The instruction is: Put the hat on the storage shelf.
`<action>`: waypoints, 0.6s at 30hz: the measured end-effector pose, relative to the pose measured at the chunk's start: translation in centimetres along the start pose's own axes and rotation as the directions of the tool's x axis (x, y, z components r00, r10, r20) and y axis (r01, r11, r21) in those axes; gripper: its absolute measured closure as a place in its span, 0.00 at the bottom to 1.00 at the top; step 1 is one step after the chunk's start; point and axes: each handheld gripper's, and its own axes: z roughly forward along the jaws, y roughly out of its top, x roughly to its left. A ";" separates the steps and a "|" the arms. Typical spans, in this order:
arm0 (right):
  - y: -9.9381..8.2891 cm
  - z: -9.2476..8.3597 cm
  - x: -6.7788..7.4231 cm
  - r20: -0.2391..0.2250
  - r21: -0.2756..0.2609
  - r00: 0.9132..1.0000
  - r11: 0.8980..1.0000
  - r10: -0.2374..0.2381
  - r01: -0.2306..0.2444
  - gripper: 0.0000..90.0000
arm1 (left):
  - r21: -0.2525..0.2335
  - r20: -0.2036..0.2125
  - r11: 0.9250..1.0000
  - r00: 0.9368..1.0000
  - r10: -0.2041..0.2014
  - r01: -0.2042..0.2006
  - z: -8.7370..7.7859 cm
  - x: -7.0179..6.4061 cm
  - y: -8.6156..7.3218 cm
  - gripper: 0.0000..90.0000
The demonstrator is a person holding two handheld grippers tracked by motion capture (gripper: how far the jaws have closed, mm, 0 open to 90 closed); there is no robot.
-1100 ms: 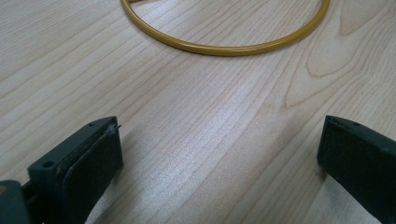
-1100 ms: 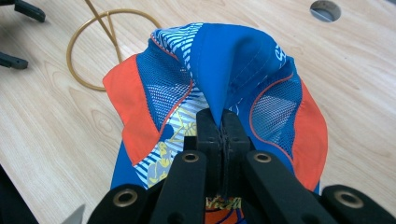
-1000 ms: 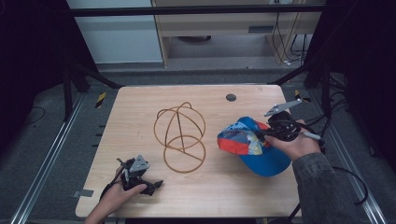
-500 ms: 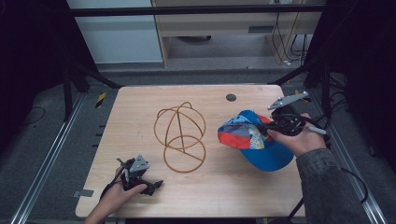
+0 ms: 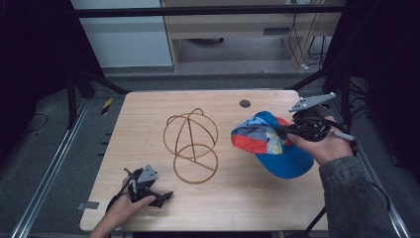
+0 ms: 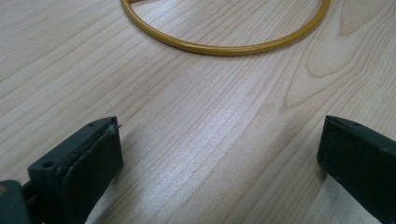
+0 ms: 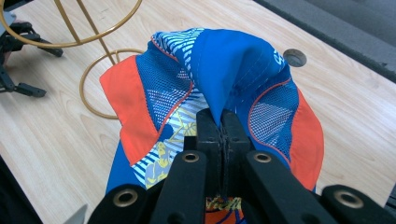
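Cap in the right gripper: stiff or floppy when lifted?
Probably floppy: the cap crown folds into a peak where the right gripper pinches it. Likely light, hanging from one pinch. The brim looks flatter, maybe stiffer.

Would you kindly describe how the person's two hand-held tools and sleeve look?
Both are black. The right tool carries a grey three-cornered plate on top, and its two flat black jaws have round bolt holes. The left tool bears a smaller grey plate and trails a black cable. The right forearm wears a dark grey-green sleeve.
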 end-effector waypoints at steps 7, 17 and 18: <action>0.2 -0.6 -0.2 0.007 -0.018 1.000 1.000 0.002 -0.002 0.99 | 0.000 0.000 1.000 1.000 0.000 0.000 0.0 0.0 0.0 0.00; 1.8 -2.1 0.1 0.018 -0.071 1.000 0.997 -0.009 0.010 0.99 | 0.000 0.000 1.000 1.000 -0.001 0.001 0.0 0.0 0.0 0.00; 1.9 -2.2 0.1 0.021 -0.076 1.000 0.997 -0.012 0.014 0.99 | 0.000 0.000 1.000 1.000 -0.001 0.001 0.0 0.0 0.0 0.00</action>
